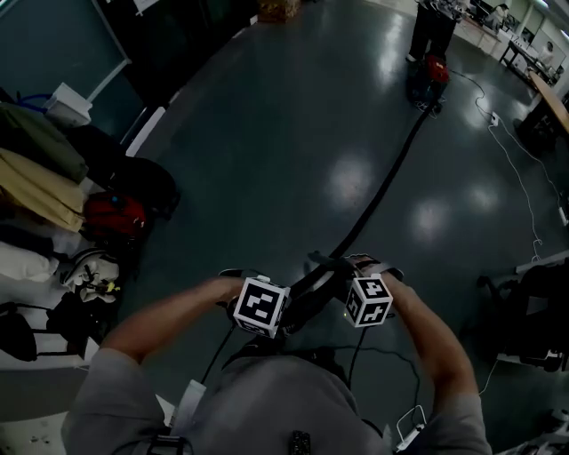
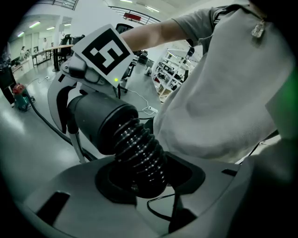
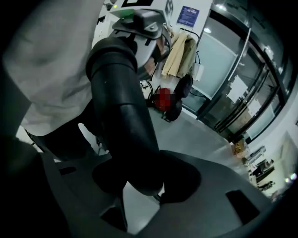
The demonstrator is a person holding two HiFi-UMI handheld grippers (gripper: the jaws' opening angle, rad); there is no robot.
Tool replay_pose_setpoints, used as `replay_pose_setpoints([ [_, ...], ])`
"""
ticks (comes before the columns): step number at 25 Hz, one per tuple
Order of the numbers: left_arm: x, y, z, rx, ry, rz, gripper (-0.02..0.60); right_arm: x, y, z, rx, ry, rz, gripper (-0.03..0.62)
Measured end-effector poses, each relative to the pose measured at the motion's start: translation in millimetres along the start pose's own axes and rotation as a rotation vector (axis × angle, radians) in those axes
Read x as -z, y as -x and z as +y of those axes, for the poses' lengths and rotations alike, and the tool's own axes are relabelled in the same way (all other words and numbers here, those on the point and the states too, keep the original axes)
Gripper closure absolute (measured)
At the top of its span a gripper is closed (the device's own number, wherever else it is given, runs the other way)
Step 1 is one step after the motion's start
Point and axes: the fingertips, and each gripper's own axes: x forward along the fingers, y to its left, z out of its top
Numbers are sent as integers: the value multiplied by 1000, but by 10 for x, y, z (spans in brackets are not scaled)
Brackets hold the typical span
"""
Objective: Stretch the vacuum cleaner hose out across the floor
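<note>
The black vacuum hose [image 1: 382,187] runs across the dark floor from the red vacuum cleaner [image 1: 428,75] at the far right back to my hands. My left gripper [image 1: 293,311] is shut on its ribbed part [image 2: 139,153], just below the smooth cuff [image 2: 100,123]. My right gripper [image 1: 333,284] holds the smooth black tube [image 3: 123,107] a little further along, and the tube fills the gap between its jaws [image 3: 139,181]. The two grippers sit close together in front of my body, and each one's marker cube shows in the other's view.
Coats and bags [image 1: 36,178] and a red bag [image 1: 114,216] are piled along the left wall. A person [image 1: 434,27] stands by the vacuum cleaner. White cables [image 1: 524,195] trail over the floor at right, near a chair [image 1: 533,302] and tables [image 1: 551,93].
</note>
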Motion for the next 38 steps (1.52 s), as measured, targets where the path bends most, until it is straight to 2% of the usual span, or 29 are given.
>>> replay_pose_setpoints([
  [4,139,90,145,-36,36,-25,390,-10,-59,-159,45,69,49,451],
  [9,106,201,435,-92,49,-91,406,178,216,-421,238,35,147,457],
  [14,35,331,669,-117,-52,-117,410,343,628,-612,455,19,305,457],
  [16,-56,402,771,-115,-100,-150,410,449,795,-617,507,-27,384,457],
  [19,-218,465,866,-90,-166,-194,411,627,1033,-463,551,-151,496,457],
  [22,-406,420,826,-11,-237,-233,411,745,1236,-87,574,-323,580,457],
  [25,-628,237,774,59,-300,-231,411,886,1381,417,581,-492,626,457],
  [28,-792,-66,678,108,-387,-153,411,969,1459,982,577,-643,651,457],
  [32,-958,-512,364,154,-508,-25,411,887,1525,1852,585,-851,666,457],
  [35,-1202,-880,81,153,-608,57,411,822,1619,2552,616,-1002,662,457],
  [38,-1431,-1290,-173,133,-656,92,410,795,1645,3200,643,-1130,644,457],
])
